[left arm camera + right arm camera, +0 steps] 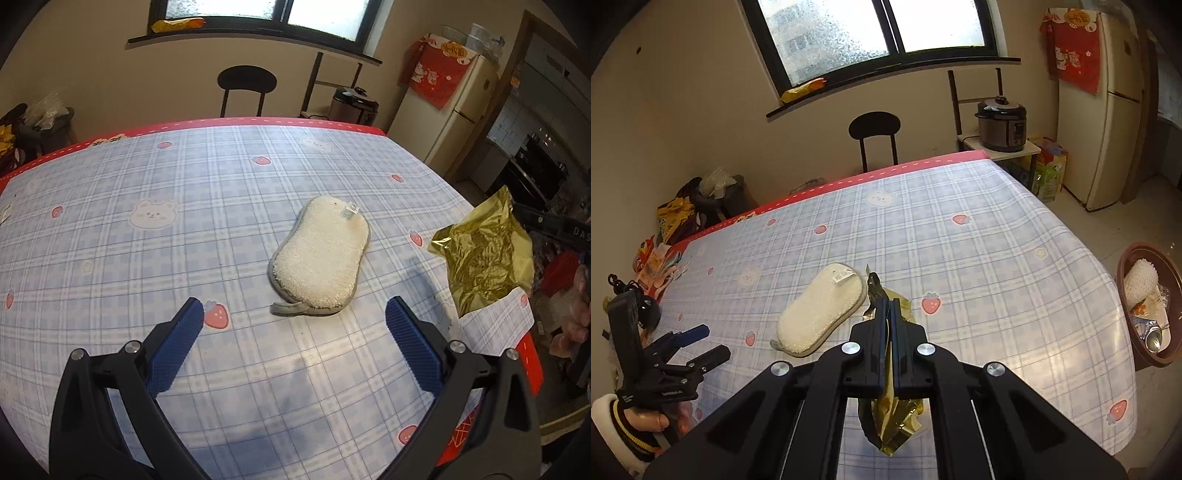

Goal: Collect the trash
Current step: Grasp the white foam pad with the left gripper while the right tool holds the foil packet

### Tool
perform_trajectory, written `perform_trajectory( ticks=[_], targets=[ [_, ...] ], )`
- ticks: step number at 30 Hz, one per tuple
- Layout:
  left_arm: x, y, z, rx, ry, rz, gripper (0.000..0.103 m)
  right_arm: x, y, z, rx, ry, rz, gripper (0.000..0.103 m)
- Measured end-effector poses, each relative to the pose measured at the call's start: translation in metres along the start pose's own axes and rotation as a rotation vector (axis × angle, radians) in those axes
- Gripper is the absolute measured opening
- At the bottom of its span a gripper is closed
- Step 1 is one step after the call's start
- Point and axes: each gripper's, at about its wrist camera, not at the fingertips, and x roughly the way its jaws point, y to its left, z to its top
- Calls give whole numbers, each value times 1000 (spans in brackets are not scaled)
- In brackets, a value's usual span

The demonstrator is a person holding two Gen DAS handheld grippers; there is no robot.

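Note:
A crumpled gold foil wrapper (pixel 894 421) is pinched in my right gripper (pixel 889 314), which is shut on it and holds it above the table. The wrapper also shows at the right edge of the left wrist view (pixel 484 254). My left gripper (pixel 295 317) is open and empty, just above the checked tablecloth (pixel 147 258), with a white oval sponge pad (pixel 321 258) lying a little ahead of its fingertips. The left gripper also shows in the right wrist view (pixel 701 343), left of the sponge pad (pixel 822 308).
A brown bin (pixel 1134 332) with trash in it stands on the floor off the table's right edge. A black chair (pixel 873 127) stands behind the far edge. A fridge (pixel 1108 110), a rice cooker (pixel 1001 123) and bags on the floor (pixel 676 214) surround the table.

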Motion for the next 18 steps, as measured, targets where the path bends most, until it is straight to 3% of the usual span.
perform_trajectory(
  ticks=[6, 12, 18],
  targets=[
    [53, -23, 13, 151, 48, 14, 97, -8, -28, -6, 41, -1, -32, 4],
    [102, -30, 36, 185, 93, 19, 97, -12, -44, -11, 60, 6, -52, 4],
    [138, -57, 43, 349, 137, 55, 97, -13, -54, -10, 74, 8, -66, 4]
  ],
)
